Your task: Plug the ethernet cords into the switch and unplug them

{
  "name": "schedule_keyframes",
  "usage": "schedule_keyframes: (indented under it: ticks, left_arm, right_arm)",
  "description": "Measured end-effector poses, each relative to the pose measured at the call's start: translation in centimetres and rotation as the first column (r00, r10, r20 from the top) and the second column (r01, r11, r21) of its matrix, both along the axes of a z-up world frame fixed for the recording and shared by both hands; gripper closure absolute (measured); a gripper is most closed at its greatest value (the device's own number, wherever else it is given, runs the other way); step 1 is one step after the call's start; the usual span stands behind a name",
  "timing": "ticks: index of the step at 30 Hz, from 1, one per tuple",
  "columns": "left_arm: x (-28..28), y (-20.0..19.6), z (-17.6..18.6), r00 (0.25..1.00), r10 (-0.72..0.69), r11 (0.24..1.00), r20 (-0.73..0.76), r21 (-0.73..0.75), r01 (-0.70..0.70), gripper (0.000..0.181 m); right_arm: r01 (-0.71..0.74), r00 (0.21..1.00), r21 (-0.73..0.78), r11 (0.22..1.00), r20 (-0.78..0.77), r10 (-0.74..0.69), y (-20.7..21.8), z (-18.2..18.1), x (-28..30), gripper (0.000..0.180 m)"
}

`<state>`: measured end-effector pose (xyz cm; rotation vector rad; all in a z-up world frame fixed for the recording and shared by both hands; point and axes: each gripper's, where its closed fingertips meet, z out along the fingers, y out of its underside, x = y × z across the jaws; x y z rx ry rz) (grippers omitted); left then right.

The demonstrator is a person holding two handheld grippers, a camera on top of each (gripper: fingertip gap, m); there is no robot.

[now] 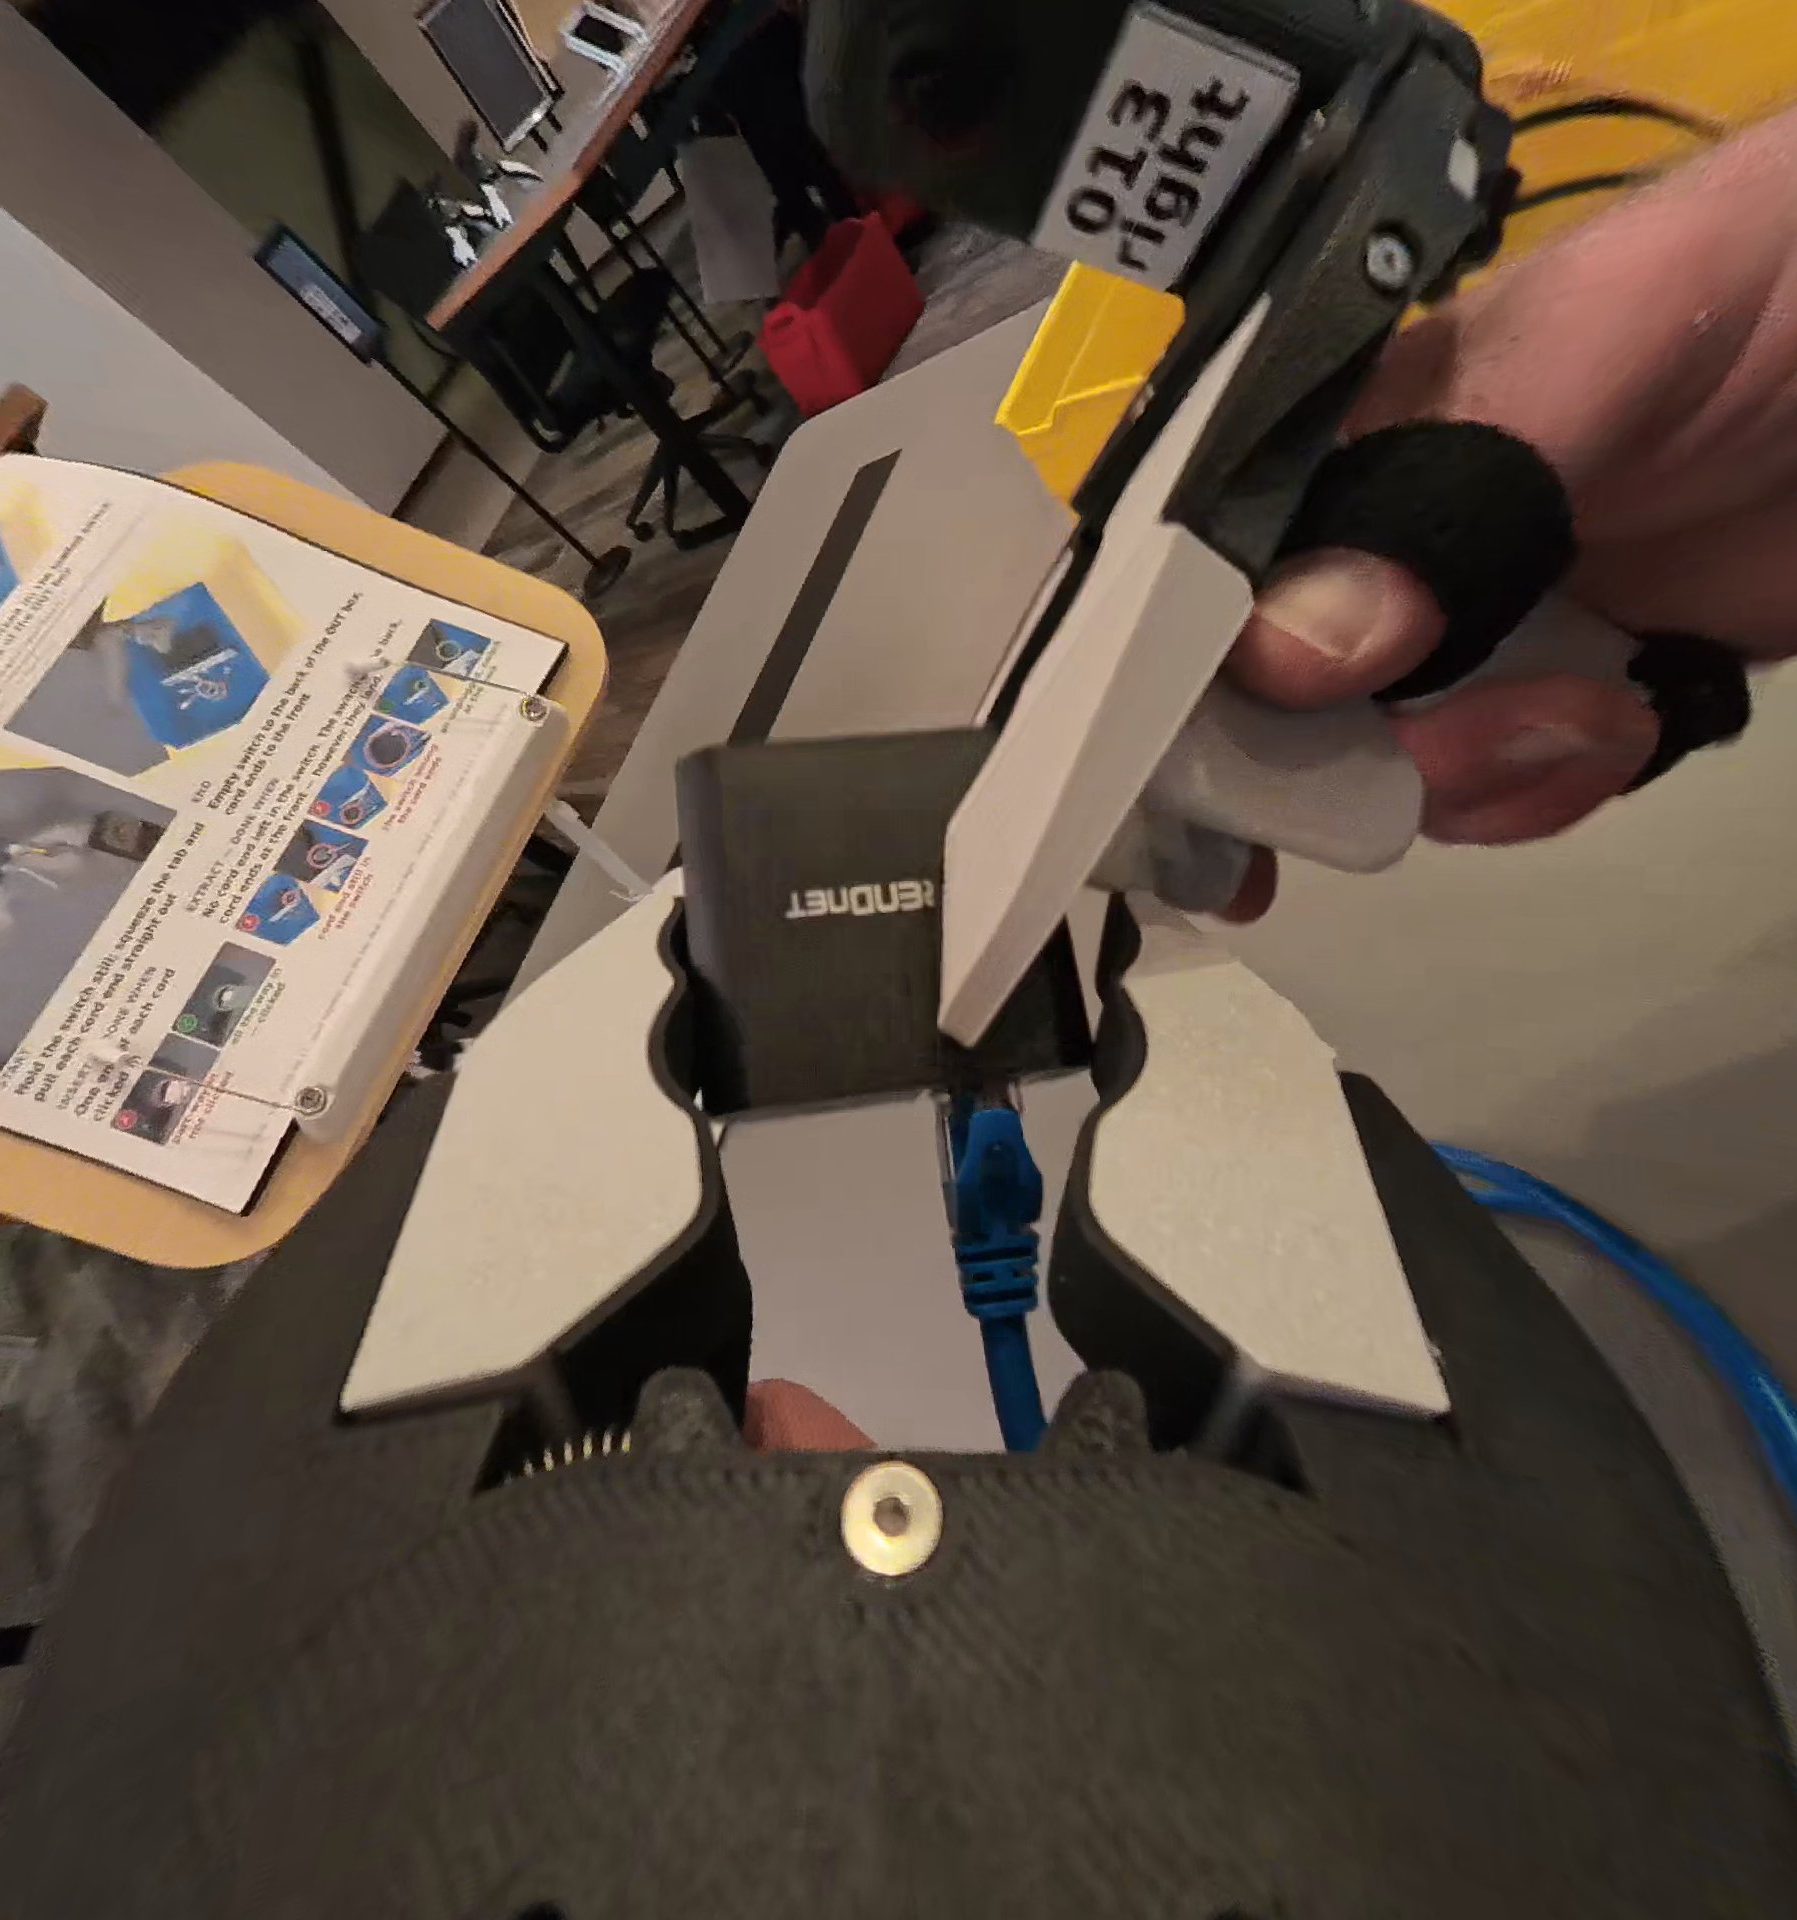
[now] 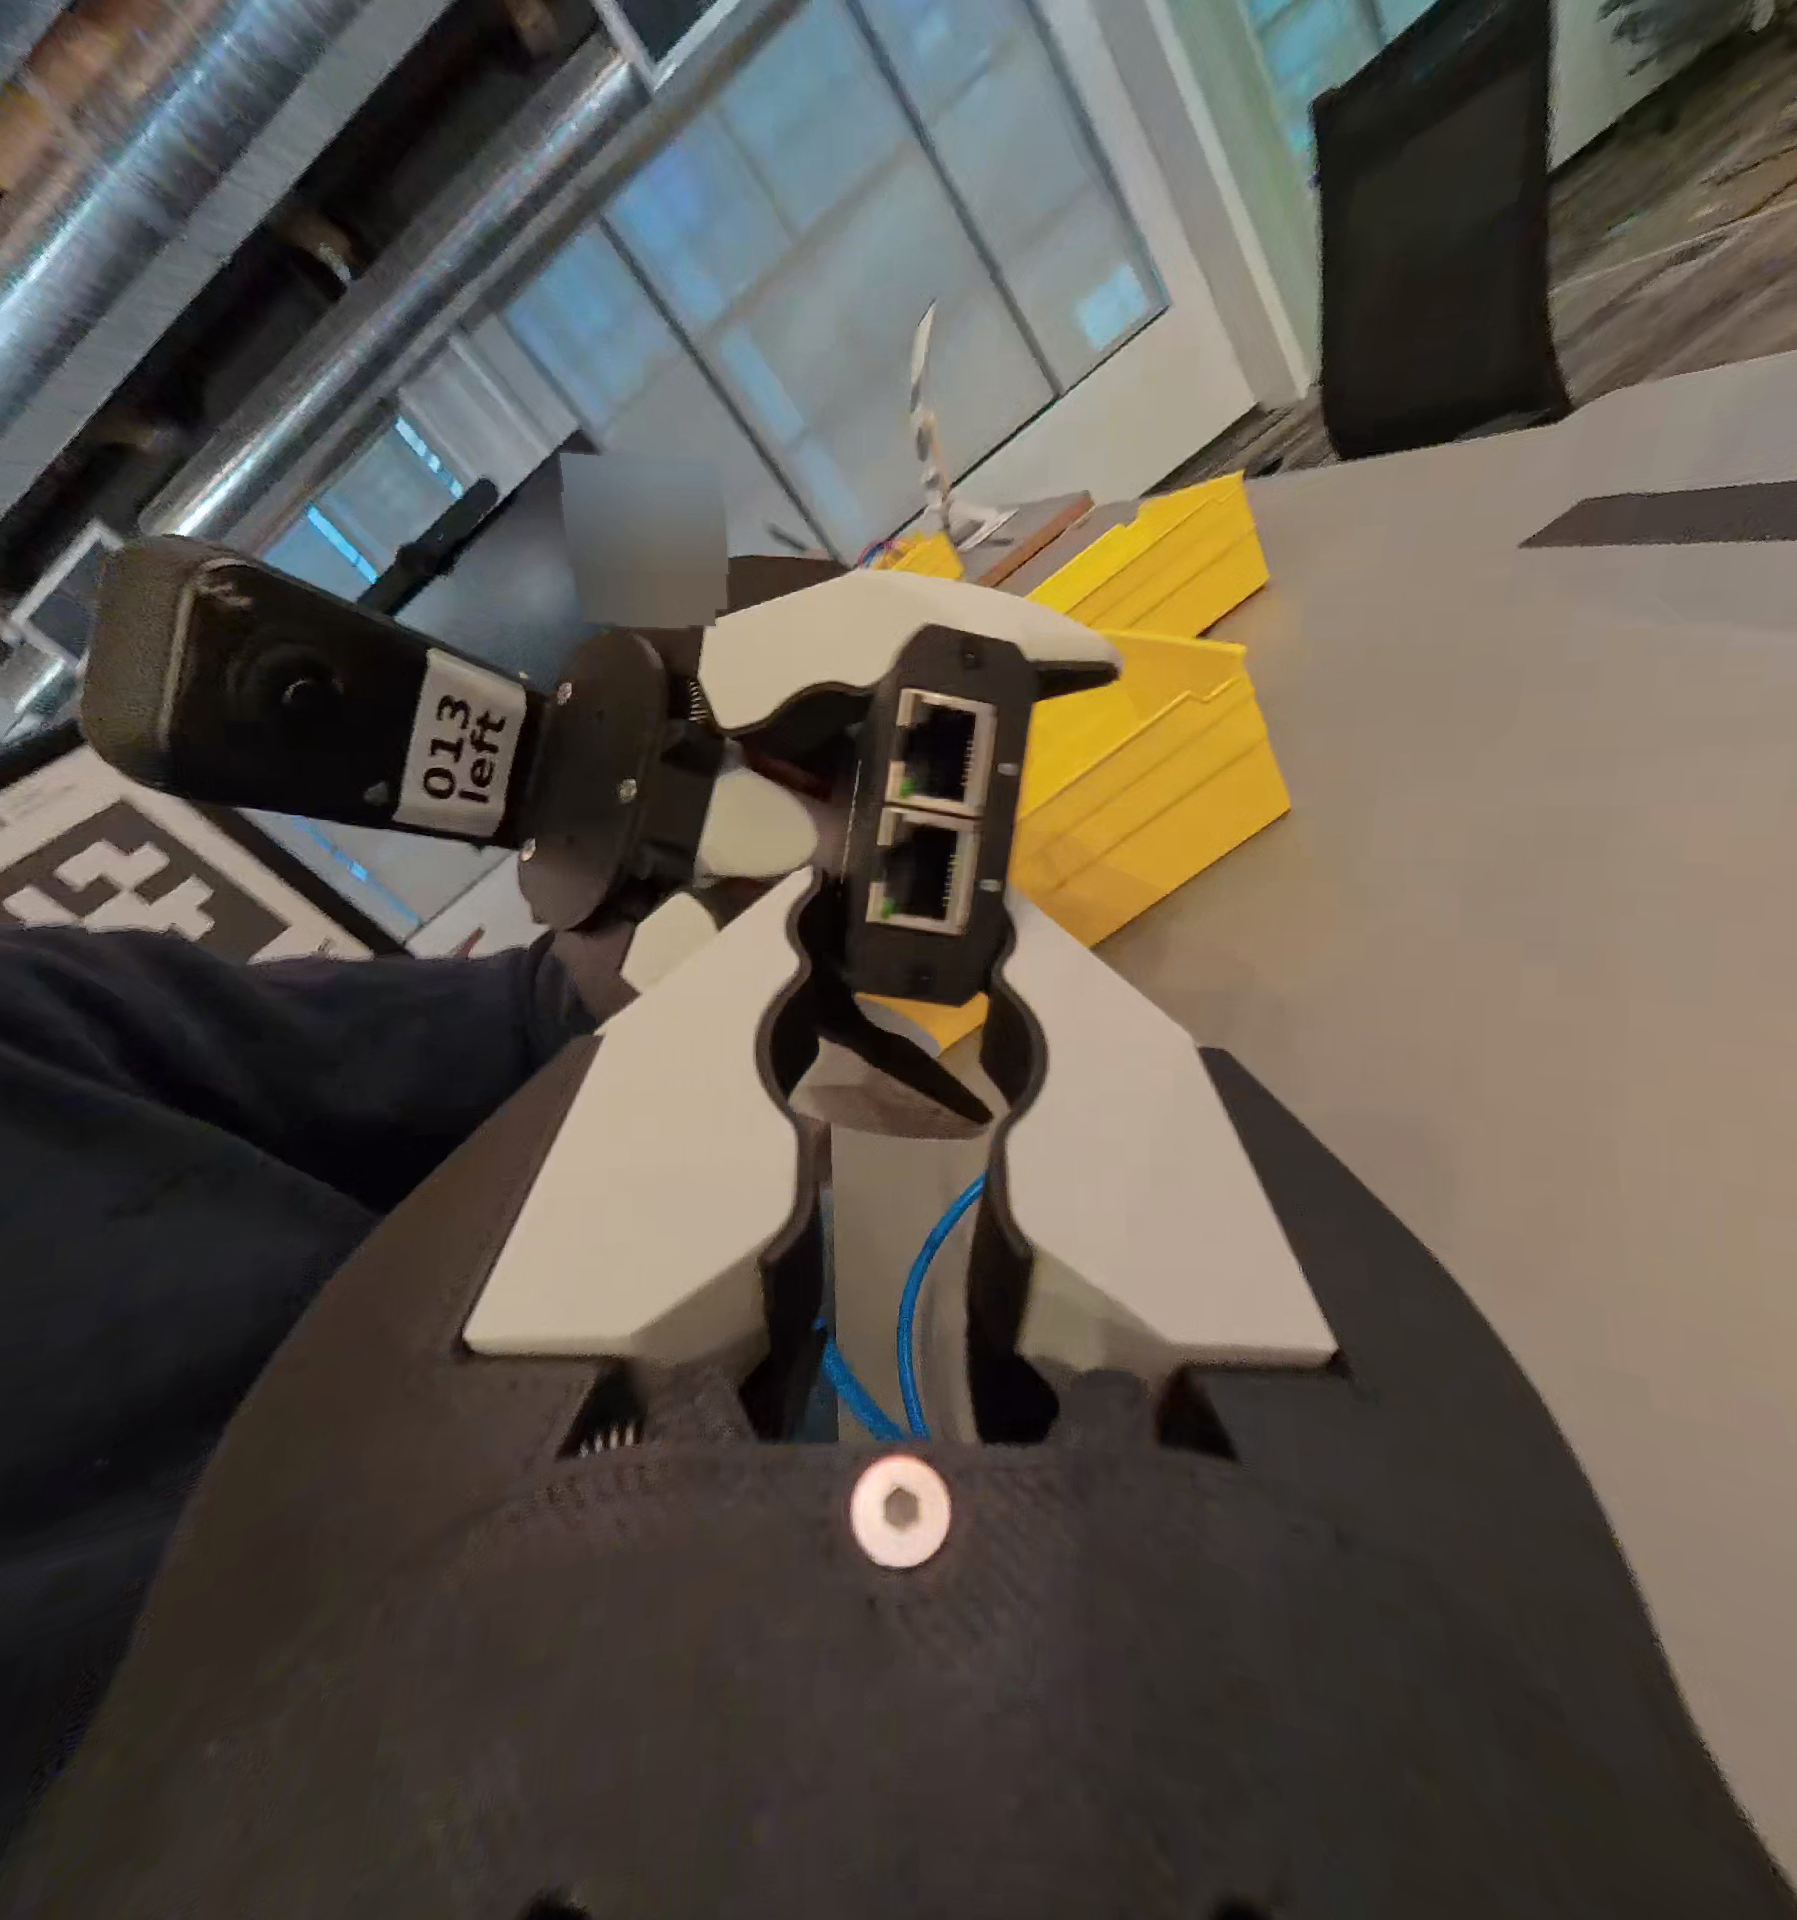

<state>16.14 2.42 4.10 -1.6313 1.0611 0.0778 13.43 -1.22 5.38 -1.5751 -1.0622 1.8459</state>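
The black switch [image 1: 821,904] is held in the air between the fingertips of my left gripper [image 1: 889,997], which is shut on it. A blue ethernet cord [image 1: 993,1195] is plugged into the switch face nearest the left wrist camera and trails back to the right. My right gripper [image 2: 909,935] closes on the other end of the switch [image 2: 930,810], where two ports stand empty. One of its white fingers [image 1: 1070,790] lies across the switch top. In the right wrist view the left gripper's white fingers [image 2: 873,623] clamp the switch from the left, and the cord [image 2: 920,1288] hangs below.
An instruction sheet on a tan board [image 1: 198,831] lies to the left. Yellow bins [image 2: 1154,748] stand on the grey table [image 2: 1496,935] behind the switch. A person's hand [image 1: 1652,416] holds the right gripper. A dark sleeve [image 2: 146,1143] fills the left. A black chair [image 2: 1434,239] stands beyond the table. My left and right fingertips are right by each other.
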Motion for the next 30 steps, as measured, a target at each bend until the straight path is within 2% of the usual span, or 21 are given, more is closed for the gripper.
schedule_keyframes:
  ticks: [3,6,7,9,11,13,16,18,20,22,25,27,30]
  left_arm:
    - [-0.5,-0.9,-1.0,0.997,-0.057,0.996,-0.042,-0.064,0.054,0.105]
    - [-1.5,-3.1,-1.1,0.989,-0.148,0.961,-0.007,-0.238,0.142,0.113]
    - [-1.8,-3.4,-0.5,0.986,-0.163,0.952,0.018,-0.26,0.162,0.115]
    - [-1.9,-3.3,0.7,0.982,-0.165,0.941,0.089,-0.285,0.184,0.117]
    - [-1.5,-4.0,-0.3,0.974,-0.196,0.887,0.112,-0.404,0.225,0.121]
    - [-1.2,-4.4,-1.3,0.973,-0.207,0.856,0.105,-0.462,0.232,0.131]
    - [-0.1,-5.4,-1.8,0.951,-0.232,0.806,0.205,-0.507,0.306,0.148]
    - [-0.1,-5.1,-1.9,0.949,-0.2,0.815,0.243,-0.497,0.299,0.153]
    - [-0.4,-4.8,-1.9,0.942,-0.152,0.819,0.298,-0.496,0.289,0.156]
    - [-0.9,-4.4,-1.5,0.927,-0.107,0.835,0.361,-0.473,0.28,0.156]
    - [-1.8,-3.7,-0.3,0.881,-0.035,0.862,0.472,-0.431,0.265,0.156]
    - [-2.7,-2.9,1.2,0.802,0.038,0.885,0.596,-0.392,0.249,0.156]
    - [-4.0,-2.1,2.9,0.629,0.127,0.902,0.767,-0.353,0.248,0.156]
  right_arm:
    - [-0.048,0.992,0.129,0.99,0.118,0.032,0.3,-1.2,0.2,0.157]
    - [-0.248,0.942,0.248,0.936,0.288,0.173,-0.7,-2.2,1.1,0.157]
    - [-0.351,0.902,0.297,0.888,0.363,0.235,-1.4,-2.7,1.7,0.157]
    - [-0.494,0.811,0.359,0.791,0.519,0.271,-1.6,-3.9,2.3,0.157]
    - [-0.605,0.735,0.371,0.705,0.6,0.315,-2.1,-4.0,2.5,0.157]
    - [-0.685,0.665,0.396,0.612,0.683,0.302,-2.1,-4.3,2.6,0.157]
    - [-0.758,0.588,0.398,0.517,0.761,0.275,-2.1,-4.6,2.9,0.157]
    - [-0.78,0.563,0.417,0.467,0.792,0.234,-1.7,-4.8,2.9,0.155]
    - [-0.772,0.577,0.448,0.451,0.792,0.201,-1.3,-4.9,2.5,0.152]
    - [-0.707,0.646,0.511,0.489,0.748,0.153,-0.4,-4.0,1.6,0.15]
    - [-0.512,0.787,0.648,0.564,0.617,0.007,1.8,-2.1,0.4,0.122]
    - [-0.402,0.838,0.701,0.588,0.541,-0.073,2.1,-1.7,0.7,0.115]
    - [-0.242,0.869,0.807,0.539,0.427,-0.25,2.1,-2.6,0.8,0.112]
